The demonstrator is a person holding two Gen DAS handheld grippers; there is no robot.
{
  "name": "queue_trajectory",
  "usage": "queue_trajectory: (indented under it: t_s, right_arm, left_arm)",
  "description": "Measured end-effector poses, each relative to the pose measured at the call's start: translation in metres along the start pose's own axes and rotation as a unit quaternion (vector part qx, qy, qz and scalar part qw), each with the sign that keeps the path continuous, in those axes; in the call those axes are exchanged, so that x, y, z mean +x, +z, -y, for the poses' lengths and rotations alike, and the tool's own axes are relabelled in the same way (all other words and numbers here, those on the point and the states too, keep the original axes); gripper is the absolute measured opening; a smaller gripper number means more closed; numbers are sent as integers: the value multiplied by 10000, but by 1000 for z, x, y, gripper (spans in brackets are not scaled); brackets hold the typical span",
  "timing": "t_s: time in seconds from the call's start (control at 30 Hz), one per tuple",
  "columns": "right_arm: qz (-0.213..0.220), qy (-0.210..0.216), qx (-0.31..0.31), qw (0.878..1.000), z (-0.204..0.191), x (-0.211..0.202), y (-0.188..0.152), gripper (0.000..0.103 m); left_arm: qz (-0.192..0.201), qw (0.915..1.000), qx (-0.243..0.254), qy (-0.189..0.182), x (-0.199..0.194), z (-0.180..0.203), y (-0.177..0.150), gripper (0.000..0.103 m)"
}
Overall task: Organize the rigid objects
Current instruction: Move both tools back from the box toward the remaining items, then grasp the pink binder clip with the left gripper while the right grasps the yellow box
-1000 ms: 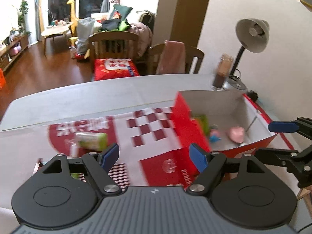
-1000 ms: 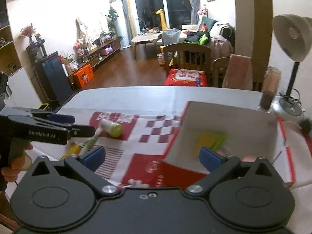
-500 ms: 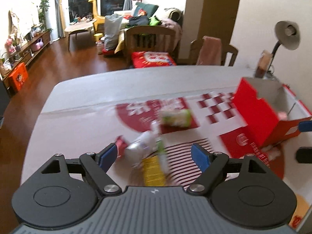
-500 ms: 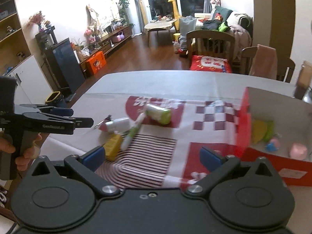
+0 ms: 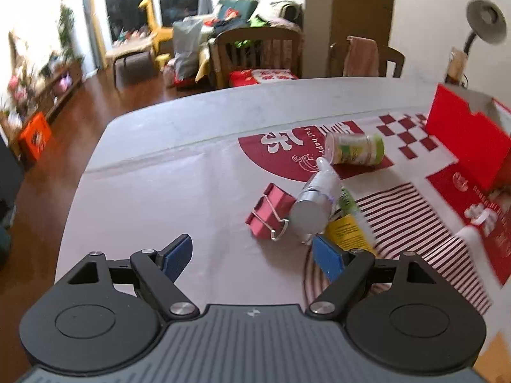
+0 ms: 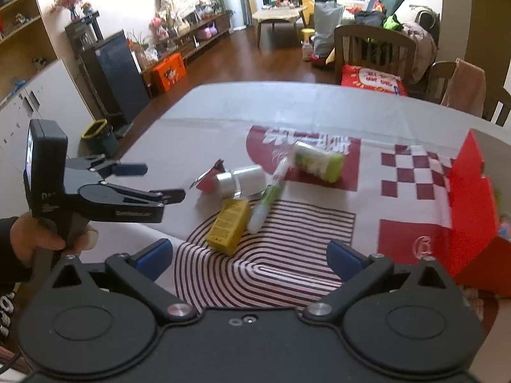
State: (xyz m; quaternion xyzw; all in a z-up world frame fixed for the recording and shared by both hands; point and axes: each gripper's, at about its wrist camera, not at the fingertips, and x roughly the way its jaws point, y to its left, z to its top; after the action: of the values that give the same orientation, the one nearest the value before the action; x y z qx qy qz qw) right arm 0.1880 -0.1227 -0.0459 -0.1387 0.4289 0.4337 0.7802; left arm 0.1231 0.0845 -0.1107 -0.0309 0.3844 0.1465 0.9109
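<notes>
- Left gripper [image 5: 252, 255] hangs wide open and empty above the table; right gripper [image 6: 249, 255] likewise.
- Nearest target: the pink metal binder clip [image 5: 270, 210], touching the silver cylindrical bottle [image 5: 314, 204] (crowded pile).
- Approach from the clip's free side, then carry it to the red cardboard box [image 5: 466, 150].

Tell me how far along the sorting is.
Nothing is in hand: left gripper and right gripper are open. The red box holds something, too hidden to identify. Left on the table: binder clip, silver bottle, yellow box, marker, green jar.
</notes>
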Motion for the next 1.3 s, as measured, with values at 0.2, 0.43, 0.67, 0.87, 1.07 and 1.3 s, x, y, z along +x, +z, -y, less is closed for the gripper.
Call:
queue_trajectory:
  t_s: [0.2, 0.43, 0.67, 0.87, 1.07, 1.3]
  right_arm:
    - [-387, -365, 86, 9985, -10, 42, 1, 96]
    - [-696, -366, -390, 9961, -31, 80, -3, 85]
    - [-809, -301, -726, 9936, -48, 105, 4, 75]
    - [-827, -288, -767, 9932, -54, 126, 15, 66]
    - [-934, -312, -620, 9932, -49, 142, 20, 55]
    - [-939, -345, -305, 9945, -44, 146, 20, 44]
  left_arm:
    - [-15, 9999, 143, -17, 30, -7, -5, 83]
    - [-23, 9994, 288, -186, 55, -10, -2, 83]
    - [-15, 9984, 361, -428, 73, -11, 1, 83]
    - [109, 9963, 412, -746, 82, -12, 9, 83]
    - [106, 9942, 415, -990, 89, -10, 15, 82]
    - [58, 9928, 202, -1178, 84, -8, 12, 57]
